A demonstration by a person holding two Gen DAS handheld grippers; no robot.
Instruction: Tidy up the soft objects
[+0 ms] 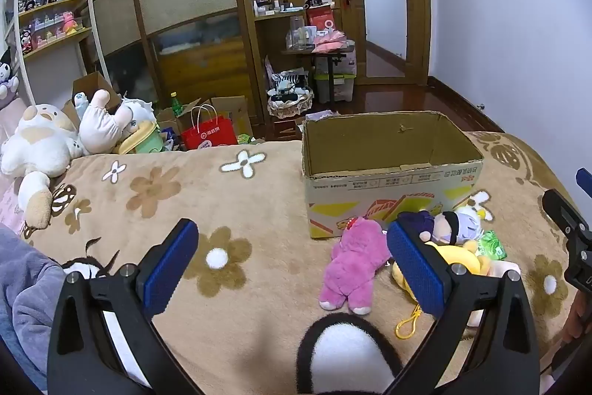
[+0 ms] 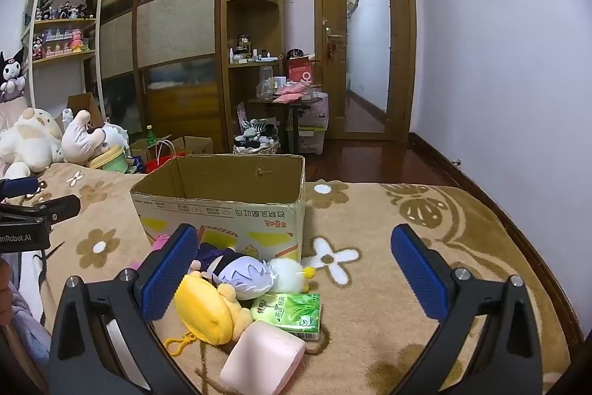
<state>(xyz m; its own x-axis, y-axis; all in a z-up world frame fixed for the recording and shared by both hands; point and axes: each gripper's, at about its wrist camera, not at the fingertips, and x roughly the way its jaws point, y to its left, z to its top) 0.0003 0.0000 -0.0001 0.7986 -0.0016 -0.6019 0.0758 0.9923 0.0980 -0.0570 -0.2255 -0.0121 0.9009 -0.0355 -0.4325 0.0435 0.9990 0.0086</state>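
Note:
An open, empty cardboard box (image 1: 388,169) stands on the flowered blanket (image 1: 222,195); it also shows in the right wrist view (image 2: 222,210). In front of it lie a pink plush bear (image 1: 351,265), a yellow plush with a keychain clip (image 2: 211,310), a purple-haired doll (image 2: 240,273), a green tissue pack (image 2: 288,313) and a pink soft block (image 2: 262,358). My left gripper (image 1: 292,265) is open and empty, left of the bear. My right gripper (image 2: 292,273) is open and empty above the pile. My right gripper shows at the left view's right edge (image 1: 566,221).
Large white plush toys (image 1: 40,143) lie at the blanket's far left. A red paper bag (image 1: 209,136) and boxes stand on the floor beyond. Wardrobe, shelves and a door are behind. A black-and-white plush (image 1: 344,354) lies near my left gripper.

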